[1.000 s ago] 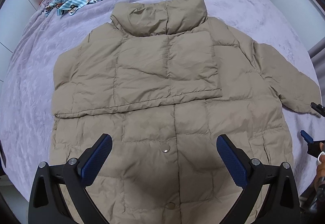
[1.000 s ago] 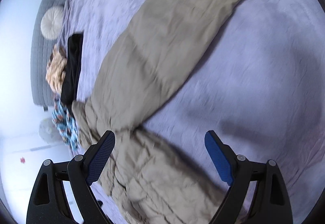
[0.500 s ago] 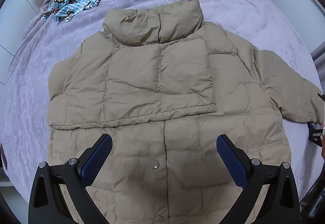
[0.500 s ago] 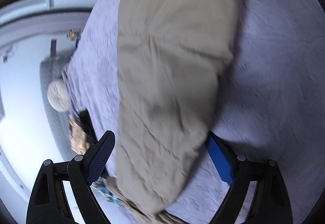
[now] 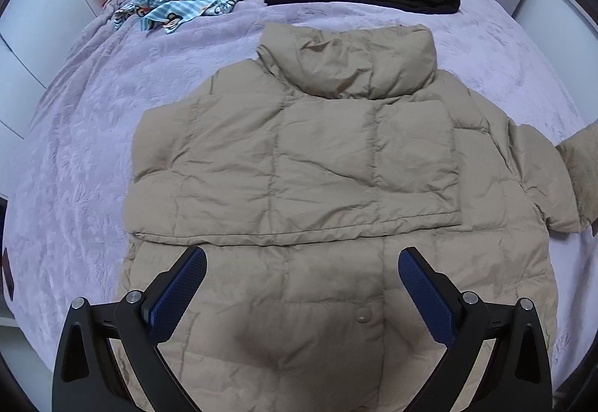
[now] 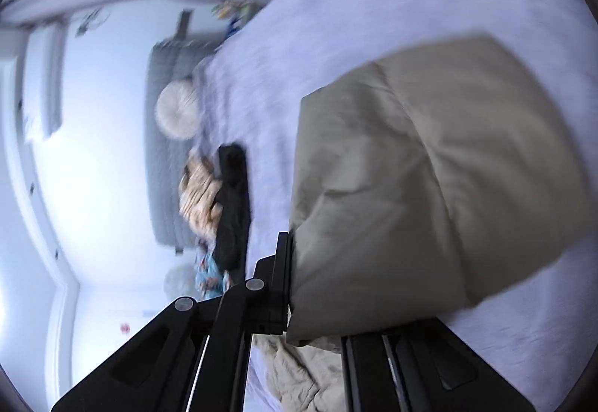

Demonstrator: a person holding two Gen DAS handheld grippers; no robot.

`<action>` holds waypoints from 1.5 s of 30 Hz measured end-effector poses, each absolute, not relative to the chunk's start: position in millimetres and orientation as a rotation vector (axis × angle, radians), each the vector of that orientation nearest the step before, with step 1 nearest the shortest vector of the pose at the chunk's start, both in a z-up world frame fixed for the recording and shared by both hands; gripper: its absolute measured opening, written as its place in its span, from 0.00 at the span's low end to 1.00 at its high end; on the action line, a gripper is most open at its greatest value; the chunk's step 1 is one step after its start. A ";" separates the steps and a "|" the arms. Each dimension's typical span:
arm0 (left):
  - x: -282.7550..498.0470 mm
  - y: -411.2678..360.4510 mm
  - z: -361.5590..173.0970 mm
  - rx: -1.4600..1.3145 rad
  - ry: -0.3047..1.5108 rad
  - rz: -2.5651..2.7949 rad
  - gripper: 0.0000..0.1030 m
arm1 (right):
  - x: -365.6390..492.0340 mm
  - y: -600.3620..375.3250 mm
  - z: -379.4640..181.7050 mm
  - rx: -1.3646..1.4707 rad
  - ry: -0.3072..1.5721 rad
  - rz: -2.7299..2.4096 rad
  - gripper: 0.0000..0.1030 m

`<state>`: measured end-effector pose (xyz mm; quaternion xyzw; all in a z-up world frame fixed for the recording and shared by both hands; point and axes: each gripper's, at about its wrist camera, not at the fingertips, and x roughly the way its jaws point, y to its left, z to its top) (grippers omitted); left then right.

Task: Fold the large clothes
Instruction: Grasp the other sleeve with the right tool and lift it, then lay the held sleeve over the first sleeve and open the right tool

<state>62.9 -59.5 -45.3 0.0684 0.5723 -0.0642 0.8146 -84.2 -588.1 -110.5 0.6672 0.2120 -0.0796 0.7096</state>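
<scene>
Both grippers differed: the right gripper (image 6: 295, 285), open a second earlier, had clamped the beige quilted puffer jacket's (image 5: 299, 165) sleeve (image 6: 411, 188) above the lilac bedspread (image 5: 93, 135); the left gripper (image 5: 302, 290) hovered open over its hem.

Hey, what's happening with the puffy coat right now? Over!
Right gripper shut on sleeve. Left gripper open above coat. Nothing blocking.

The jacket (image 5: 321, 165) is matt, quilted, slightly crinkled cloth. The bedspread (image 5: 86, 135) looks plush. The hand-held gripper (image 5: 302, 294) has black plastic and blue dimpled pads (image 5: 175, 294).
</scene>
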 end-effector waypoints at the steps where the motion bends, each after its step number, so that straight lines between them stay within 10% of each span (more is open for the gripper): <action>1: 65.0 -49.8 -45.8 0.135 1.217 -0.128 1.00 | -68.2 -575.8 -95.3 1.427 0.484 -0.132 0.06; 10: 86.7 31.2 -52.6 0.061 1.171 -0.092 1.00 | 62.9 -372.9 -9.8 0.917 0.705 0.259 0.06; 21: 103.1 67.0 -99.6 -0.017 1.189 -0.095 1.00 | 118.5 -198.3 -153.4 0.654 1.113 0.228 0.10; 22: 104.6 65.0 -101.6 -0.020 1.189 -0.103 1.00 | 112.0 -200.2 -159.0 0.654 1.122 0.218 0.15; 24: 108.7 60.7 -104.3 -0.035 1.192 -0.119 1.00 | 107.6 -203.4 -157.7 0.668 1.118 0.233 0.65; 26: 113.1 57.2 -103.7 -0.066 1.189 -0.139 1.00 | 107.2 -206.3 -144.9 0.670 1.095 0.242 0.79; 34: 135.1 63.4 -92.4 -0.148 1.136 -0.205 1.00 | 82.5 -267.7 -112.3 0.902 0.925 0.040 0.77; 36: 139.1 72.9 -91.9 -0.205 1.141 -0.234 1.00 | 92.0 -278.6 -116.3 0.934 0.916 0.019 0.29; 37: 140.5 78.6 -91.8 -0.238 1.144 -0.246 1.00 | 96.5 -279.7 -115.7 0.926 0.920 0.030 0.20; 45: 147.3 114.1 -93.0 -0.510 1.153 -0.356 1.00 | 123.6 -145.6 -82.1 0.321 0.969 0.316 0.21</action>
